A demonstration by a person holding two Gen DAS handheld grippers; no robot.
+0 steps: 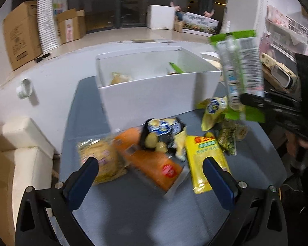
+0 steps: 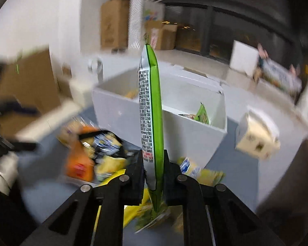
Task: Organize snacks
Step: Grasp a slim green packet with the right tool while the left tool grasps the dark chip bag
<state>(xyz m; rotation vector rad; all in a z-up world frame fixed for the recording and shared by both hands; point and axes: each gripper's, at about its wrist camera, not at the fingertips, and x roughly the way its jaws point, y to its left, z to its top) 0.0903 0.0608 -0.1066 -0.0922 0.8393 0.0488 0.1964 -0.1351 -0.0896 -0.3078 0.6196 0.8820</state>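
Well, table: I saw one grey table (image 1: 133, 215) with the snacks spread on it.
White box: one white box (image 1: 154, 94) stood at the far end of the table, with at least two snacks already inside.
Green packet: my right gripper (image 2: 154, 165) was squeezed tight on the bottom of one green packet (image 2: 151, 106). The packet stood up tall in the air, above the table and in front of the box.
How it felt to me: I guessed it was light, thin and crinkly. It could bend or slip, so a hold near the flat bottom edge looked best.
Left gripper: my left gripper (image 1: 151, 176) was spread wide with nothing in it. It hung over the snack pile.
Orange packet: one (image 1: 152, 160), lying flat between the fingers' line.
Yellow packet: one (image 1: 203, 160), right beside it.
Other snacks: about five more small bags lay close by, too blurry to count surely.
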